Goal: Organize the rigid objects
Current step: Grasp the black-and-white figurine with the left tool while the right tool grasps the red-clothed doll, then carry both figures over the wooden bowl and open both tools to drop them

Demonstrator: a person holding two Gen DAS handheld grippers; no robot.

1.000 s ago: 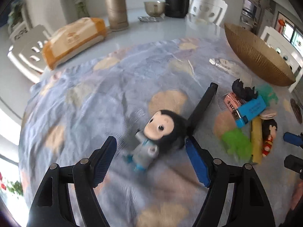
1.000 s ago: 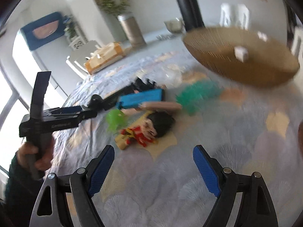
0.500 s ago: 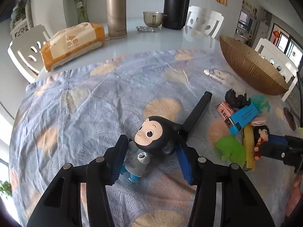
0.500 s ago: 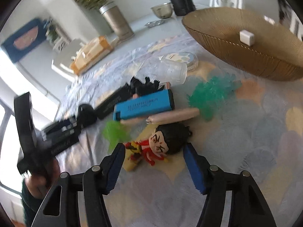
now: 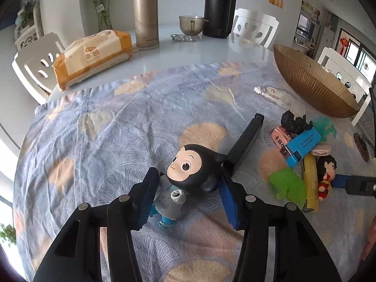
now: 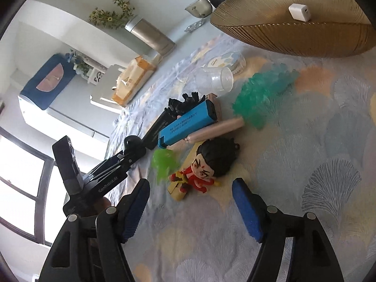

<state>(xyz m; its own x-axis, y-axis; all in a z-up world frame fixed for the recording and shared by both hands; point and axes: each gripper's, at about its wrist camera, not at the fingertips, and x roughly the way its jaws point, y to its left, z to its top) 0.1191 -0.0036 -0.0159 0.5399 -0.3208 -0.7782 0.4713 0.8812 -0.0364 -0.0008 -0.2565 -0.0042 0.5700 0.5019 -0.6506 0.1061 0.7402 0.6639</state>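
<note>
A black-haired monkey figurine [image 5: 188, 171] in grey clothes lies on the floral cloth between the pads of my left gripper [image 5: 186, 188], which is shut on it. My right gripper [image 6: 191, 202] is open, just short of a small red-robed doll [image 6: 206, 164] that lies on a yellow bar [image 6: 178, 188]. Beside the doll lie a blue lighter [image 6: 188, 123], a green toy [image 6: 163, 162], a black remote [image 6: 159, 125], a black spiky figure [image 6: 185, 102] and a teal duster [image 6: 258, 94]. The gold bowl [image 6: 293, 33] holds a white cube [image 6: 298, 11].
A clear plastic cup [image 6: 218, 78] and a round tin [image 6: 225, 62] lie near the bowl. At the table's far side stand a tissue pack [image 5: 94, 56], a gold flask [image 5: 145, 18], a black jug [image 5: 219, 7] and a glass mug [image 5: 190, 24]. White chairs surround the table.
My left gripper has closed in on the monkey figurine from wide open. My right gripper has moved closer to the red-robed doll, its jaws narrowing somewhat but still open.
</note>
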